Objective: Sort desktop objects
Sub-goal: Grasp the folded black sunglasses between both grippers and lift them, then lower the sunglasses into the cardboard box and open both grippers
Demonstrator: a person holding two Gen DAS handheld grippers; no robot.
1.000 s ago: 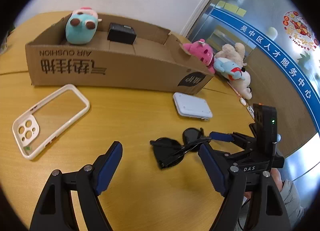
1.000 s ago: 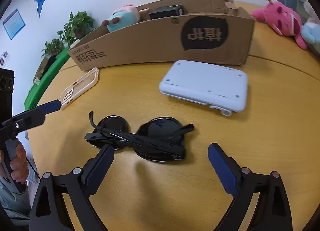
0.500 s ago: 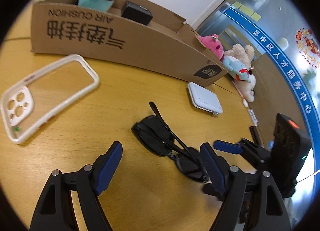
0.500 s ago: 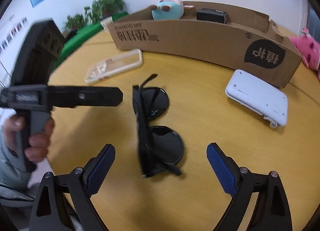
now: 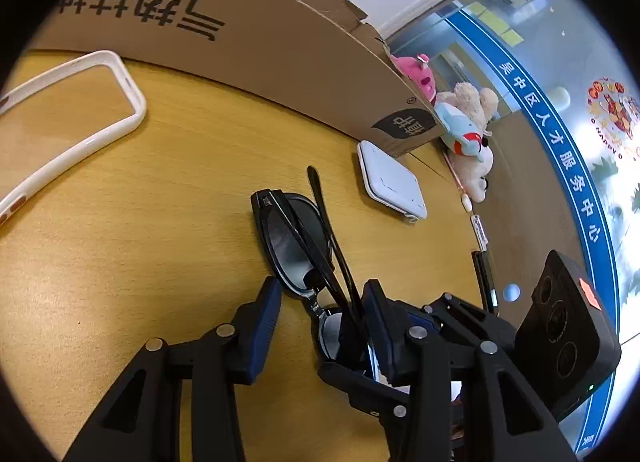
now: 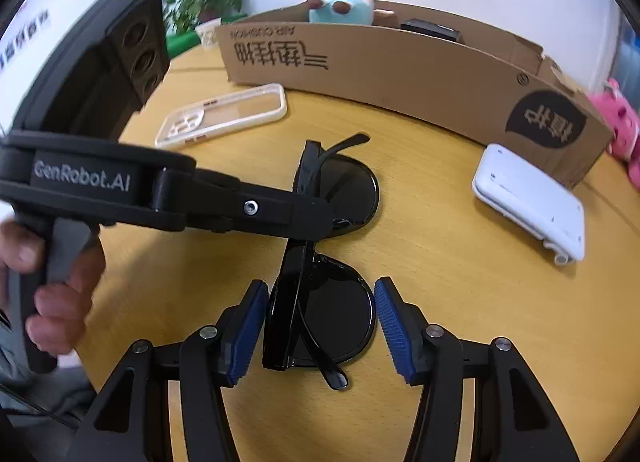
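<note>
**Colleague:** What are your grippers doing?

**Me:** Both are on the pair of black plastic sunglasses (image 5: 298, 246), which lie folded on the round yellow wooden table (image 6: 460, 302), out in front of the box. My left gripper (image 5: 322, 294) has just been closing and now pinches them about the bridge: one blue pad is against a lens rim, the other against the crossed temple arms. My right gripper (image 6: 320, 302) has also just been closing. Its pads sit against either side of the nearer lens and the folded frame, so it is nipping them too.

**Colleague:** And the container?

**Me:** The long, low brown cardboard box (image 6: 400, 73) with black print stands at the far side of the table. Inside it I see a teal and pink plush toy (image 6: 346, 7) towards its left end, and just right of that a small black rectangular case (image 6: 430, 29). The rest of the inside is hidden by the wall.

**Colleague:** Anything else loose?

**Me:** A clear phone case with a cream rim (image 6: 280, 101) lies flat near the box's left end. A flat white plastic device (image 6: 528, 201) lies near its right end. Beyond that end, outside the box, are a pink plush toy (image 5: 418, 75) and a pale plush toy with a blue one on it (image 5: 464, 129).
</note>
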